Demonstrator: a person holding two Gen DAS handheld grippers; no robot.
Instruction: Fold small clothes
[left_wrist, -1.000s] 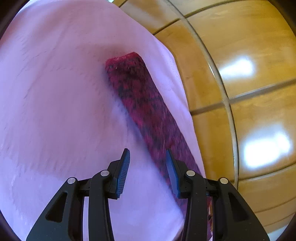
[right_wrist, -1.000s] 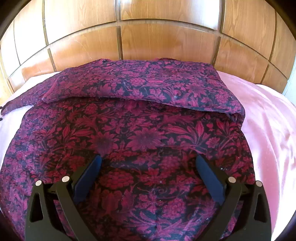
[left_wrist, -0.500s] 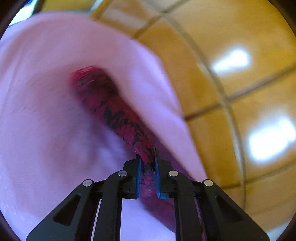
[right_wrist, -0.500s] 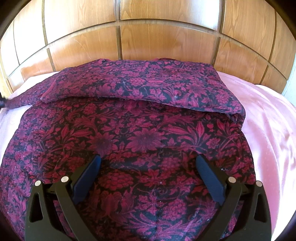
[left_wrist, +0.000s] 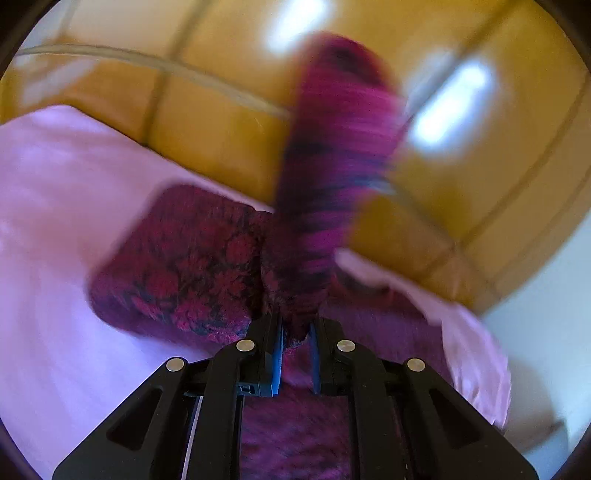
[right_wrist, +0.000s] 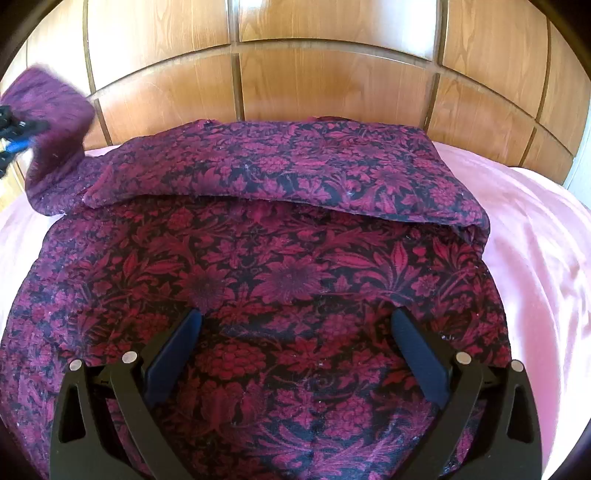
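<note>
A dark red floral garment (right_wrist: 280, 266) lies spread on a pink sheet (right_wrist: 539, 236), its top part folded down across the back. My left gripper (left_wrist: 295, 339) is shut on the garment's left sleeve (left_wrist: 332, 155) and holds it lifted off the bed; the view is motion-blurred. The lifted sleeve (right_wrist: 51, 110) and the left gripper's fingers (right_wrist: 14, 133) also show at the far left of the right wrist view. My right gripper (right_wrist: 295, 347) is open wide, just above the garment's lower middle, holding nothing.
A wooden panelled headboard (right_wrist: 332, 77) rises right behind the bed. The pink sheet also shows to the left in the left wrist view (left_wrist: 55, 221). A pale wall (left_wrist: 546, 317) lies at the right of that view.
My left gripper closed on the sleeve, then lifted it up off the sheet and swung it toward the garment's body. The right gripper has stayed still and open.
</note>
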